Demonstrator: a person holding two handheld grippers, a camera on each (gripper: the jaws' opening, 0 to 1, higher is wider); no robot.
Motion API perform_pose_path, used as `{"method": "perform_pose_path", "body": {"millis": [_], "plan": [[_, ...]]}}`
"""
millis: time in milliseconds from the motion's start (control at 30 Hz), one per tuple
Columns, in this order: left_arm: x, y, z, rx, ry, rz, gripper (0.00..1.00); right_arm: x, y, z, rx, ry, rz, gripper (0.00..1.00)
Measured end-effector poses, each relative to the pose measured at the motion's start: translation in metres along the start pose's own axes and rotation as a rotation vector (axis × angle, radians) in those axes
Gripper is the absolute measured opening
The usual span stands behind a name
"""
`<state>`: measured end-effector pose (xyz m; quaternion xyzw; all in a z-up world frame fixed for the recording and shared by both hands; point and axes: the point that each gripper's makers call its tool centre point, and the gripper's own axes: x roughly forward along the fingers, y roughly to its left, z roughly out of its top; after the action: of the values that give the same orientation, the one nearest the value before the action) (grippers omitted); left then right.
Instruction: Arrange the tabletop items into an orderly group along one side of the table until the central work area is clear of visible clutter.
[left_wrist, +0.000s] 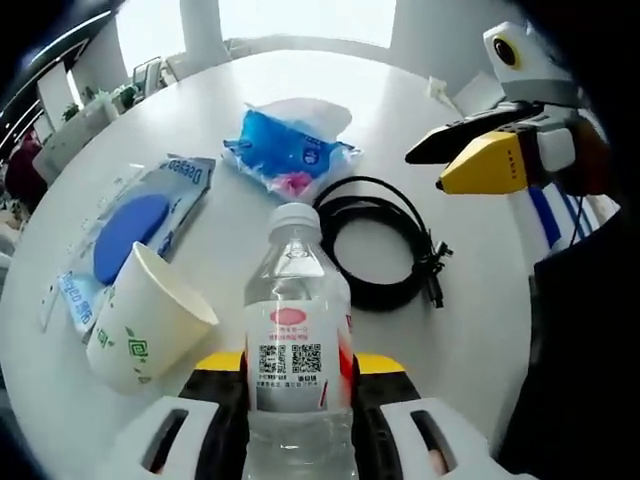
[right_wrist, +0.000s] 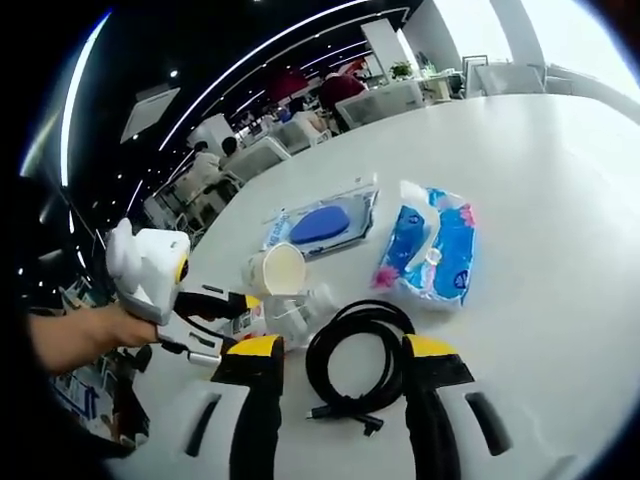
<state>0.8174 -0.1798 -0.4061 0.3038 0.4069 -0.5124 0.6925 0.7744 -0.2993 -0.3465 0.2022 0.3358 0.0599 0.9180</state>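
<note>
The left gripper has its jaws closed on a clear water bottle, holding it by the body; the bottle is capped, and whether anything is in it cannot be told. Just to the left of this gripper a paper cup stands tilted on the tabletop, and in the right gripper view its inside looks empty. Beyond the cup lies a flat packet with a blue disc. Straight ahead past the bottle sits a blue wipes pack, and ahead to the right is a coiled black cable.

The right gripper hovers with its jaws wide apart and nothing between them, the cable lying just ahead of it.

As a judgement, the tidying looks barely begun: cup, packet, wipes and cable are scattered loosely across the middle, not lined up along an edge. Only the bottle is in hand; everything else is left to group.
</note>
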Motion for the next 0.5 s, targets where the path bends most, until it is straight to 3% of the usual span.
{"method": "perform_pose_path", "body": {"millis": [500], "plan": [[-0.013,-0.009,0.014,-0.011,-0.157,0.01,0.35,0.005,0.012,0.006,-0.016,-0.008,0.028,0.42]]}}
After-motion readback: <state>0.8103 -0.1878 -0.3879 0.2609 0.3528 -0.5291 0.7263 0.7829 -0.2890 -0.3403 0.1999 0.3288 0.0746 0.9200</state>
